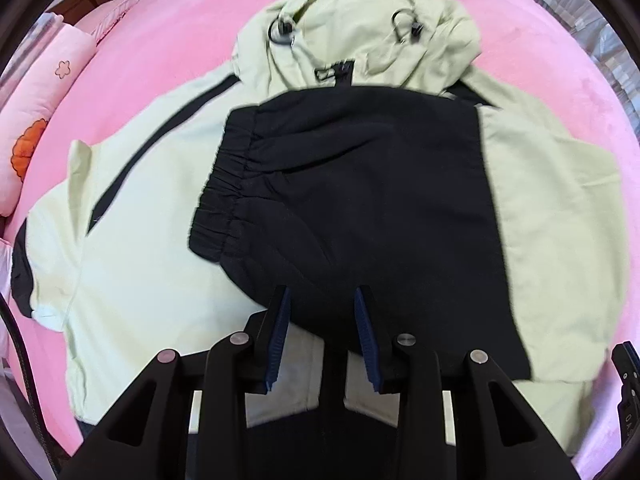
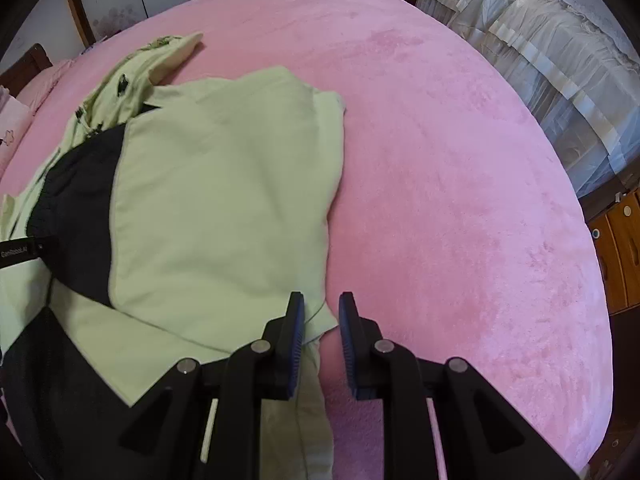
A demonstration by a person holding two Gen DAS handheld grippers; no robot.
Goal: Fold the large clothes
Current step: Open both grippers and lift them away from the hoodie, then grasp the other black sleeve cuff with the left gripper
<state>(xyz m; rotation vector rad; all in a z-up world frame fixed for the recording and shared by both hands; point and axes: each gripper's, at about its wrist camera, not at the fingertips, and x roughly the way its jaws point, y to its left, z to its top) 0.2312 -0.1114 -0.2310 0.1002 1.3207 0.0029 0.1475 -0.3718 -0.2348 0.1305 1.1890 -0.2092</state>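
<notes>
jacket, pale green with black panels, lies spread on the pink blanket that covers the bed, and everything else is placed from it. its hood is at the far end, with two black drawstring toggles on either side of the neck opening. a black sleeve with an elastic gathered cuff is folded across the middle of the jacket, cuff toward the jacket's left side in the left wrist view. the left gripper hangs over the near edge of that black sleeve, pointing steeply down; its blue pads stand apart with the black cloth under the gap, not pinched, so the claw is open and holds nothing. the right gripper sits at the near right corner of the jacket, where a folded pale green panel ends against the blanket; its jaws are parted by a narrow gap, with the green hem at the left pad and bare blanket under the right one, and no cloth is clamped. a pink pillow with a flower print lies beyond the jacket's left side. lace-trimmed pale bedding is piled well off the jacket's right side, beyond the blanket's edge, with a wooden cabinet nearer along that side.
</notes>
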